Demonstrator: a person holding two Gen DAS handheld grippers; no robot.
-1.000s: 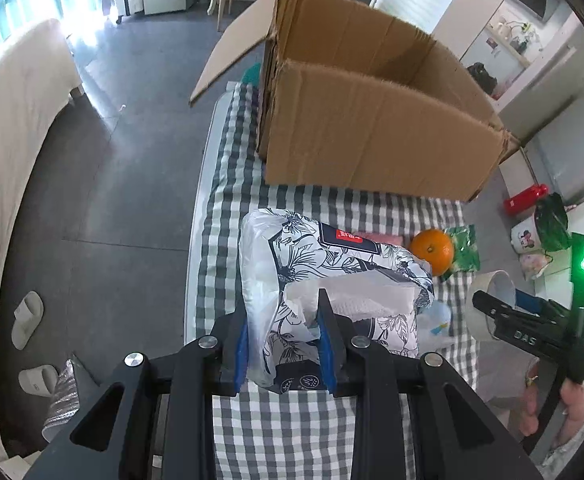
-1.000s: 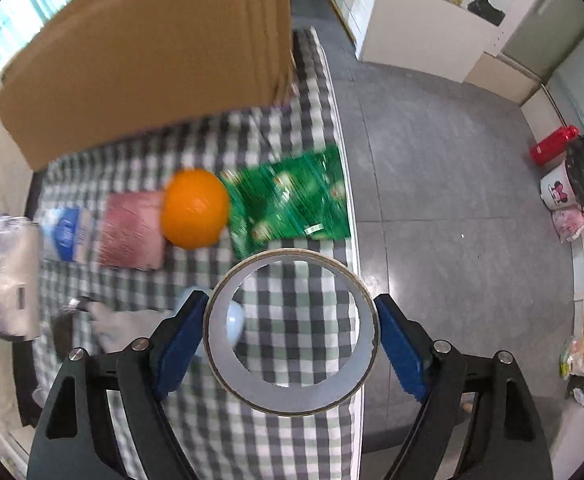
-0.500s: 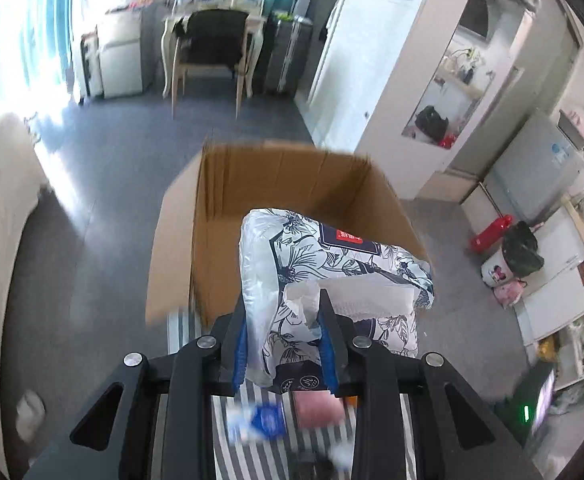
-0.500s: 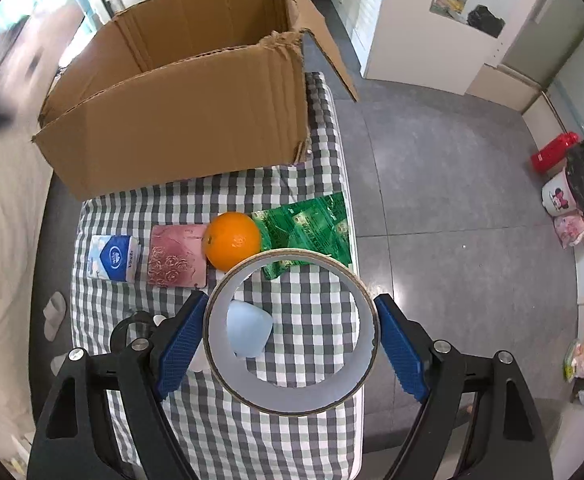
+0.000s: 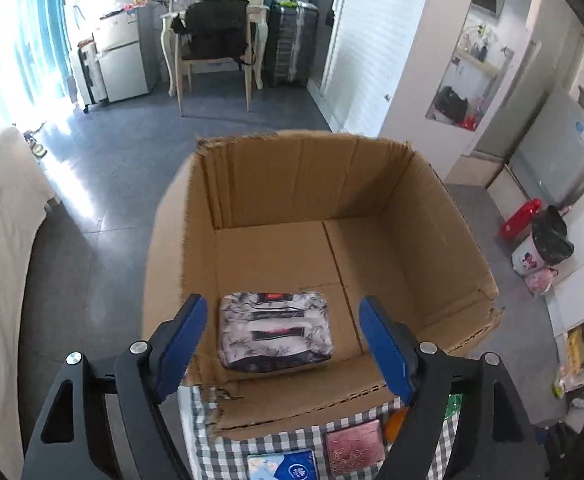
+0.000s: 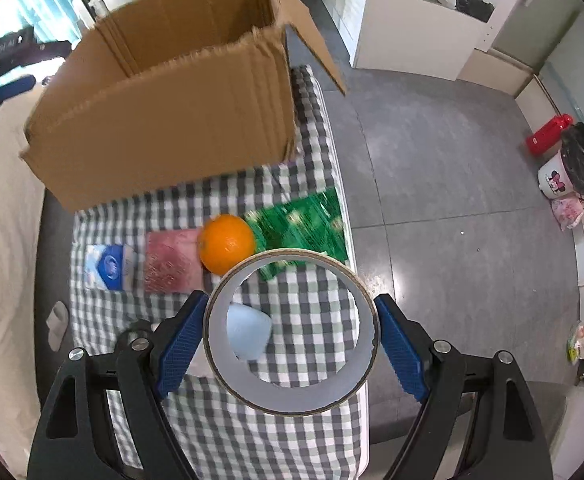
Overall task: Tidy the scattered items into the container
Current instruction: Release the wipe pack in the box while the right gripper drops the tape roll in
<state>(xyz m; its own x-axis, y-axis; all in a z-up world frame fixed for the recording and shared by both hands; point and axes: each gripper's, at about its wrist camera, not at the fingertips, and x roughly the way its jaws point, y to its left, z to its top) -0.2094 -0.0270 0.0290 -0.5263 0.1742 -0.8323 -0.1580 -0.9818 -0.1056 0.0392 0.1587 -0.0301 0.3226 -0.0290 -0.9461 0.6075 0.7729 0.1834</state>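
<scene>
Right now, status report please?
Left gripper open above box. Tissue pack inside. Right gripper holds tape roll. Path clear.

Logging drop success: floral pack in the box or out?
In. The floral pack lies flat on the cardboard box floor, below the open left claw.

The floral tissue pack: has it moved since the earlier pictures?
Yes. It has left the left claw, whose jaws now stand open, and lies on the floor of the cardboard box, near its front wall: floral tissue pack.
</scene>
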